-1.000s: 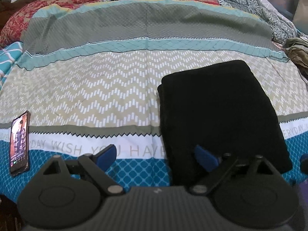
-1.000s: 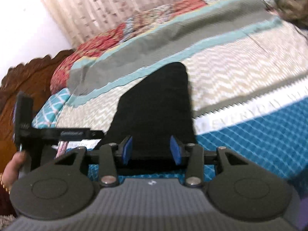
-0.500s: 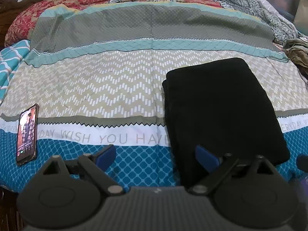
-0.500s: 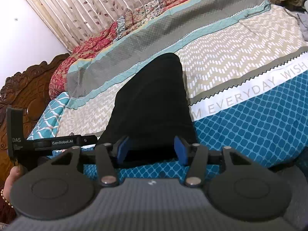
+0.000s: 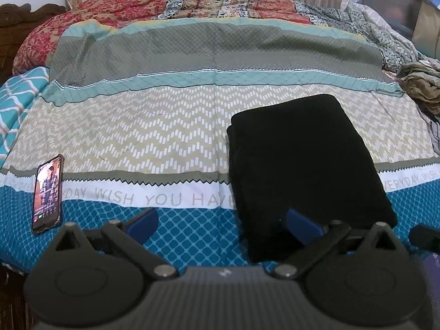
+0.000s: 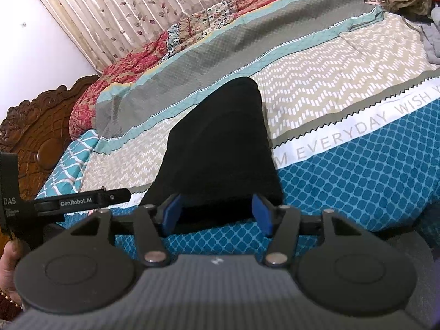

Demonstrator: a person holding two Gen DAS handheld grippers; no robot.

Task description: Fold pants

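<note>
Black pants (image 5: 305, 162) lie folded into a thick rectangle on the patterned bedspread (image 5: 154, 137), near the bed's front edge. My left gripper (image 5: 220, 221) is open and empty, held back from the bed edge, its right finger in front of the pants' near end. In the right wrist view the pants (image 6: 220, 148) lie straight ahead. My right gripper (image 6: 217, 213) is open and empty, just short of their near edge. The left gripper's body (image 6: 82, 200) shows at the left of that view.
A smartphone (image 5: 47, 192) with a lit screen lies at the front left of the bed. A heap of olive and grey clothes (image 5: 420, 88) sits at the right edge. A carved wooden headboard (image 6: 35, 126) and curtains (image 6: 132, 8) stand behind.
Both grippers have drawn back from the bed and risen. The right gripper's jaws have opened wider. The pants have not moved.
</note>
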